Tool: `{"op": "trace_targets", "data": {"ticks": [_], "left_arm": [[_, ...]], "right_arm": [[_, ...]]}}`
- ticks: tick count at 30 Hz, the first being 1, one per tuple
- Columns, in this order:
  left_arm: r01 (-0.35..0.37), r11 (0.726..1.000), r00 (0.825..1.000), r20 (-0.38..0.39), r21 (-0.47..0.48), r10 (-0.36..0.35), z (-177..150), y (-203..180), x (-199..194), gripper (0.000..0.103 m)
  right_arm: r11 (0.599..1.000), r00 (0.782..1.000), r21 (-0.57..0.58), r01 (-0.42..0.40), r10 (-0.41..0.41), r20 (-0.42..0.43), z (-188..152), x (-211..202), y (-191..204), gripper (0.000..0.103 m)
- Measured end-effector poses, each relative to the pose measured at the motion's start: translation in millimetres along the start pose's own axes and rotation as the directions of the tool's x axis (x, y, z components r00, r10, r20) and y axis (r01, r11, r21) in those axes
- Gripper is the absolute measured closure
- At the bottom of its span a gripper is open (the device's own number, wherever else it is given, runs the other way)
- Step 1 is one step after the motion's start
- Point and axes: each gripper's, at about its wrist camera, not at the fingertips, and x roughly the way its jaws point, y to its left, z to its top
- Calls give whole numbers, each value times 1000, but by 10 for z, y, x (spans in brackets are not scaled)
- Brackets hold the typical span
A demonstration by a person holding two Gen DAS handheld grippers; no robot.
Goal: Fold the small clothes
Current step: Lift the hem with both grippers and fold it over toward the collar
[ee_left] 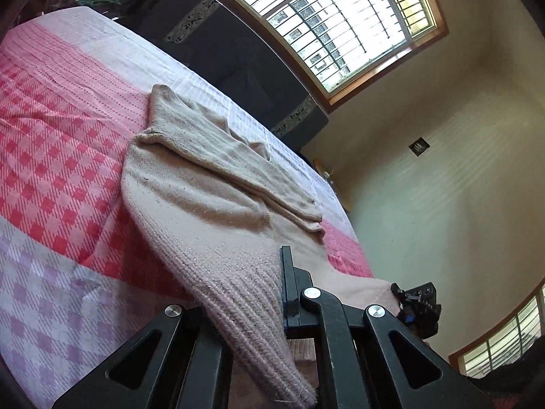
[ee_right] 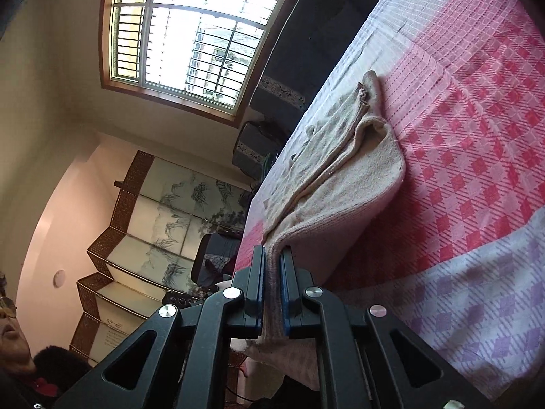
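Note:
A beige knitted sweater point(ee_left: 218, 184) lies on the pink checked bedspread point(ee_left: 54, 156), its sleeves folded across the body. My left gripper point(ee_left: 277, 266) is shut on the ribbed hem, which drapes over the left finger and hides it. The hem is raised off the bed. In the right wrist view the same sweater point(ee_right: 354, 184) stretches away from my right gripper point(ee_right: 272, 259), which is shut on the other end of the hem, cloth pinched between its blue pads. The right gripper point(ee_left: 417, 301) also shows at the far right of the left wrist view.
A dark sofa point(ee_left: 218, 44) runs along the bed's far side under a barred window point(ee_left: 327, 17). A folding painted screen point(ee_right: 153, 225) stands by the wall. Part of a person point(ee_right: 20, 347) shows at the lower left. The bedspread point(ee_right: 477, 143) spreads wide beside the sweater.

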Motion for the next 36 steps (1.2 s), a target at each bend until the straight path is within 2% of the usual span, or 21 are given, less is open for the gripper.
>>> {"op": "trace_targets", "data": {"ticks": [7,11,16,27,36], "left_arm": [[13,999,1000,21,-30,-13,181,19,102,99],[4,1000,999,45,-14,-3,321,-26,165,99],[-47,998,995,90,49,42,504,-132,236,99],[-152,984,977,166,95,135,1022,-124,645,99],[-220,973,967,150,69,208,1258,115,1069,99]], "right_arm": [[1000,1000,13,-16,16,11,156,122,4,95],[1000,999,3,-24,23,33,301,146,54,95],[1000,998,-21,-14,15,63,534,229,91,96],[1000,990,19,21,-23,138,1228,514,-91,96],[995,983,36,88,-93,162,1628,736,-286,98]]}}
